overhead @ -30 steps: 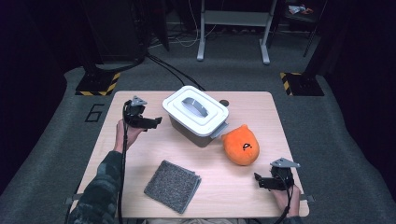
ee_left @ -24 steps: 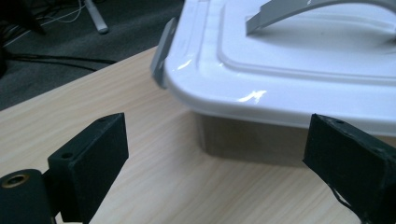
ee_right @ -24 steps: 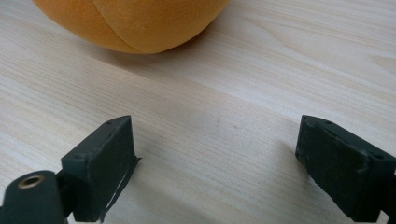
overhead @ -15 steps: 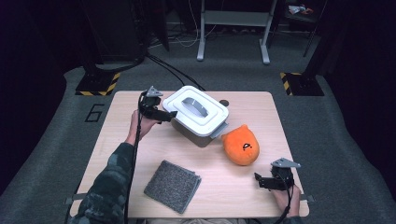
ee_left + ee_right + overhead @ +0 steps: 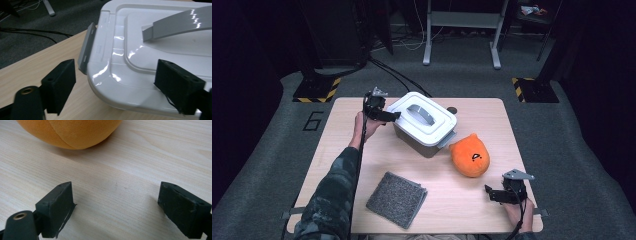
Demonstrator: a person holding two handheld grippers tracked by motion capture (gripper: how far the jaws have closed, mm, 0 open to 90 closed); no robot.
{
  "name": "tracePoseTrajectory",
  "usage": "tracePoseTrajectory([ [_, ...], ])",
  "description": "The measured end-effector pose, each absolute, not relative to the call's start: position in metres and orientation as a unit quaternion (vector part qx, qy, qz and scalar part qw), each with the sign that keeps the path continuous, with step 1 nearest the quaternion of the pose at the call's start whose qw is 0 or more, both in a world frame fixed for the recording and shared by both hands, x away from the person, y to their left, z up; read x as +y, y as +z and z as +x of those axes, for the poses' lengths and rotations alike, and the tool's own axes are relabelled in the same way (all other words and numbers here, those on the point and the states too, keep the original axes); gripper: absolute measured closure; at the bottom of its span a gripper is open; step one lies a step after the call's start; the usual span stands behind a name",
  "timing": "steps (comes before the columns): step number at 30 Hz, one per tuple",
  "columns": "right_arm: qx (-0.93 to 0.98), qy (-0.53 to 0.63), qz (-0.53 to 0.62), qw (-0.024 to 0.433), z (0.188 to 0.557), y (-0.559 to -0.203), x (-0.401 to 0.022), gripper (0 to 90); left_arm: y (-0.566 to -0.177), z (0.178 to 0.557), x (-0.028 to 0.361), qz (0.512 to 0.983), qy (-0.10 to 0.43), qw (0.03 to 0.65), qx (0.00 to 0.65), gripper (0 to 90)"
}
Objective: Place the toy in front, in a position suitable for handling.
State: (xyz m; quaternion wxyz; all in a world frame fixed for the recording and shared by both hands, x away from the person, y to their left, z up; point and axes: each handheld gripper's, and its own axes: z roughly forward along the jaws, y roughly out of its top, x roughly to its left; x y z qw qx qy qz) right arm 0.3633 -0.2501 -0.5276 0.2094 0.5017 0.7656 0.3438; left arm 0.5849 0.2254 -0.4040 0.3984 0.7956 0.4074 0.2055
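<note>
A white lidded box [image 5: 424, 122] with a grey handle [image 5: 175, 25] stands at the table's back middle. My left gripper [image 5: 387, 116] is at the box's left corner. In the left gripper view [image 5: 116, 75] its jaws straddle the lid's corner [image 5: 117, 77] and have just been closing. One pad sits beside the grey latch [image 5: 87, 50], the other over the lid, and neither presses on it. An orange plush [image 5: 469, 156] lies right of the box. My right gripper [image 5: 492, 194] rests open near the front right edge, with bare wood between its jaws [image 5: 115, 200] and the plush [image 5: 70, 132] just ahead.
A folded grey cloth [image 5: 397, 199] lies at the front left of the wooden table [image 5: 492, 125]. Dark floor with cables and stand legs [image 5: 462, 35] surrounds the table.
My left gripper has moved right, from the table's left side up to the box's corner. The right gripper, plush and cloth have stayed put.
</note>
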Motion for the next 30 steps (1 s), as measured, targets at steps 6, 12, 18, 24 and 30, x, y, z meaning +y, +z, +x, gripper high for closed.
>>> tracePoseTrajectory([
  [6, 0.765, 0.343, 0.503, 0.210, 0.363, -0.527, -0.250, 13.1, -0.408, 0.588, 0.226, 0.793, 0.191, 0.408, 0.410, 30.6],
  [12, 0.765, 0.343, 0.503, 0.211, 0.363, -0.527, -0.250, 13.5, -0.408, 0.584, 0.227, 0.791, 0.185, 0.414, 0.411, 34.0],
  [18, 0.764, 0.343, 0.504, 0.210, 0.363, -0.527, -0.250, 13.6, -0.408, 0.578, 0.228, 0.786, 0.186, 0.415, 0.418, 35.3],
  [24, 0.763, 0.342, 0.506, 0.210, 0.362, -0.527, -0.250, 13.7, -0.407, 0.575, 0.226, 0.790, 0.180, 0.412, 0.417, 34.9],
  [30, 0.763, 0.344, 0.505, 0.209, 0.362, -0.528, -0.250, 13.7, -0.404, 0.575, 0.223, 0.794, 0.197, 0.404, 0.409, 29.2],
])
